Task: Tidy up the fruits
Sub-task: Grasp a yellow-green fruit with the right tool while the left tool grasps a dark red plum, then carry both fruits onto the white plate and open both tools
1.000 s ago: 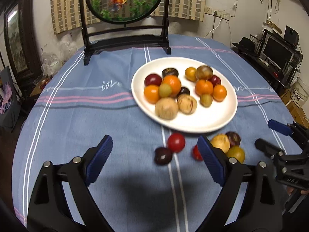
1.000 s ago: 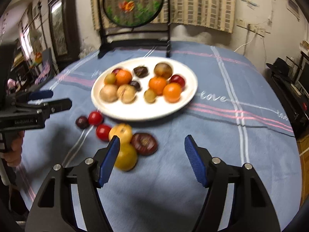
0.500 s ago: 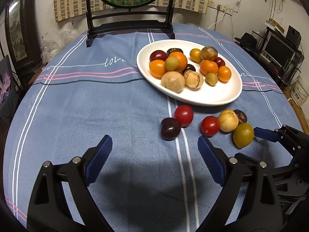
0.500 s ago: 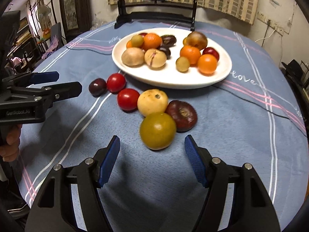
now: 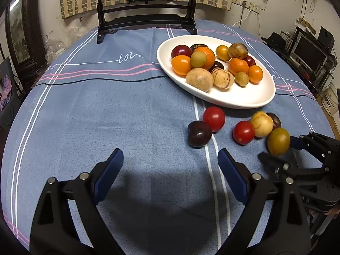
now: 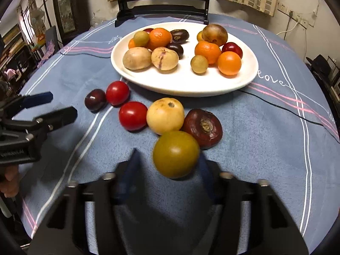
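A white oval plate [image 5: 250,99] [image 6: 184,85] holds several oranges, plums and pale fruits. In front of it on the blue cloth lie a dark plum [image 5: 199,133] [image 6: 95,99], two red tomatoes [image 5: 214,118] [image 6: 117,92], a pale yellow fruit [image 6: 165,115], a brown fruit [image 6: 204,128] and an olive-green fruit [image 5: 278,141] [image 6: 176,154]. My right gripper [image 6: 167,165] [image 5: 280,149] has its jaws closing around the olive-green fruit; the left pad still stands off it. My left gripper [image 5: 170,170] [image 6: 57,104] is open and empty, just short of the dark plum.
A dark wooden stand [image 5: 146,21] with a round painted panel rises at the table's far edge. The round table's rim curves close on both sides. Shelves, a monitor and cables crowd the room to the right [image 5: 308,53].
Both grippers came down and nearer to the loose fruits. The right gripper's fingers have drawn in on either side of the olive-green fruit. The left gripper's opening is unchanged.
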### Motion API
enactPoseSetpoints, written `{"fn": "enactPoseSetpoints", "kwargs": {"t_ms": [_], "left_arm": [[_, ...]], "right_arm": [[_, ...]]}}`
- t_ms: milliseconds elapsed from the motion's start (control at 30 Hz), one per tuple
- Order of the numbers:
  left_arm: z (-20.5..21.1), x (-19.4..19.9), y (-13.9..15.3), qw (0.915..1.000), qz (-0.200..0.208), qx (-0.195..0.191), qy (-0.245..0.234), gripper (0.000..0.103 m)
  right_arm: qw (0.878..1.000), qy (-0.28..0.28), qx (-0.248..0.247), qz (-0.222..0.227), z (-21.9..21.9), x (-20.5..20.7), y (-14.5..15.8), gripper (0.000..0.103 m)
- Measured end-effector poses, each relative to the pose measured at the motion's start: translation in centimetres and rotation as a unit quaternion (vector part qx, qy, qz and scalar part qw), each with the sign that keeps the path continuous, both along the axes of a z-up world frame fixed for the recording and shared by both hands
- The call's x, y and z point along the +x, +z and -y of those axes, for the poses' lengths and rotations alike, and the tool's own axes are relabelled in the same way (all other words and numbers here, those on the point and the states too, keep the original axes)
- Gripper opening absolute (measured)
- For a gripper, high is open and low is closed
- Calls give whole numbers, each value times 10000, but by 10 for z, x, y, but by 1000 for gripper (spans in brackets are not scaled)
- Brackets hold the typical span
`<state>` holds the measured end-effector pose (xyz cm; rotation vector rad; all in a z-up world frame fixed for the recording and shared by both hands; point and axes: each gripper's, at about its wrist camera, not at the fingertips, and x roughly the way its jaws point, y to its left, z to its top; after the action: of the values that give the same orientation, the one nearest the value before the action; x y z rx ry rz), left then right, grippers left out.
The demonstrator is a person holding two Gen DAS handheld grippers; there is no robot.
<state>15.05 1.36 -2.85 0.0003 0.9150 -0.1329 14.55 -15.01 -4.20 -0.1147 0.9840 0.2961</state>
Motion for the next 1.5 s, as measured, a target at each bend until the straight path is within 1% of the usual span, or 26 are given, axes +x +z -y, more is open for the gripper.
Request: {"fn": "enactPoseSetpoints", "kwargs": {"t_ms": [133, 333, 533, 567, 600, 667, 700, 733, 800, 833, 933, 1033, 1133, 1367, 1500], "left_arm": [[3, 4, -2, 10000, -34, 48, -5, 92], [13, 13, -6, 9998, -52, 189, -61, 92], [29, 25, -13, 9993, -167, 289, -152, 90], [32, 28, -15, 9992, -180, 327, -174, 86], [34, 29, -17, 9990, -201, 361, -193, 78], [39, 31, -20, 9985, -218, 399, -292, 66], [40, 31, -19, 9985, -203, 374, -339, 55], [41, 31, -19, 9985, -198, 344, -387, 49], [42, 31, -17, 9983, -191, 312, -444, 31], [41, 32, -16, 9984, -191, 305, -432, 28], [37, 31, -16, 9986, -240, 198, -430, 27], [35, 29, -14, 9987, -234, 200, -394, 27], [31, 24, -8, 9990, -212, 86, -388, 27], [26, 7, 21, 9988, 63, -80, -487, 27], [29, 1, 39, 9979, 293, -66, -579, 27]], "right_arm": [[9998, 51, 173, -29, 9, -7, 2, 39], [9986, -153, 512, -2, 36, -25, 2, 39], [9977, -265, 621, 74, 54, -36, 7, 39], [9976, -264, 641, 92, 55, -36, 8, 39], [9974, -249, 673, 104, 56, -37, 10, 39], [9972, -236, 705, 129, 56, -38, 11, 39], [9971, -227, 713, 139, 56, -39, 11, 39], [9970, -219, 727, 141, 56, -40, 12, 39], [9969, -224, 742, 144, 55, -39, 12, 39], [9969, -229, 742, 145, 55, -39, 12, 39], [9968, -223, 759, 147, 54, -39, 11, 39], [9967, -247, 759, 142, 55, -39, 11, 39], [9966, -273, 761, 183, 57, -40, 14, 39], [9960, -260, 776, 350, 59, -45, 25, 39], [9954, -217, 764, 528, 59, -46, 39, 39]]}}
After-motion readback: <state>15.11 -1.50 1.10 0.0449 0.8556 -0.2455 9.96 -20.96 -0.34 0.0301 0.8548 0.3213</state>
